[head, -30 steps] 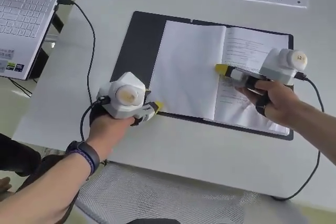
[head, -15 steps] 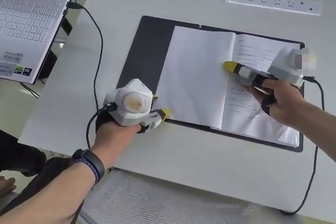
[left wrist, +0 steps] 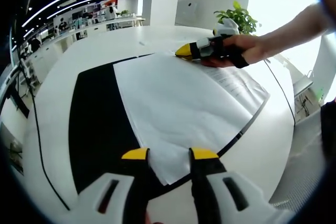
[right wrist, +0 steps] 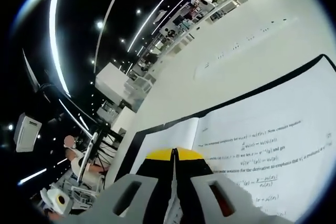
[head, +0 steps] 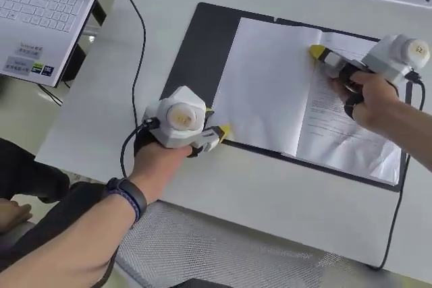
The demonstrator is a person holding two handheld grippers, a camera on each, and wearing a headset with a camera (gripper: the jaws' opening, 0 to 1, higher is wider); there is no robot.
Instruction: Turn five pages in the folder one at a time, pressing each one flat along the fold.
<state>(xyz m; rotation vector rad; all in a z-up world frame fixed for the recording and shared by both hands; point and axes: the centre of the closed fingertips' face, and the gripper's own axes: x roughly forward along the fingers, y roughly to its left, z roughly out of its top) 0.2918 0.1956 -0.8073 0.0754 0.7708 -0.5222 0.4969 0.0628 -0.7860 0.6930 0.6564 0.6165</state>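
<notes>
Pressing along the fold looks to be the step in hand. The folder (head: 197,52) is lying open across the middle of the head view on the white counter (head: 270,200), its black inner cover showing at the left. A turned page (head: 266,89), blank side up, is lying flat over the centre, and a printed page (head: 347,133) is lying to its right.

The right gripper (head: 317,52) is reaching in from the upper right of the frame. Its yellow tips are clenched together with nothing visible between them, and they are resting at the upper end of the fold, where the blank sheet meets the printed one. In the right gripper view the closed tips are sitting just over that seam, with lines of print running off to the right.

The left gripper (head: 219,133) is waiting at the lower centre of the frame with its jaws released and apart. In the left gripper view they are standing to either side of the bottom corner of the turned page without pinching it, so it seems to be steadying that corner.

As for progress, at least one sheet is already lying turned, but the thickness of either stack is too fine to count. I cannot say which of the five turns this is. The rest of this crease probably needs pressing, and further pages may be waiting on the right.
</notes>
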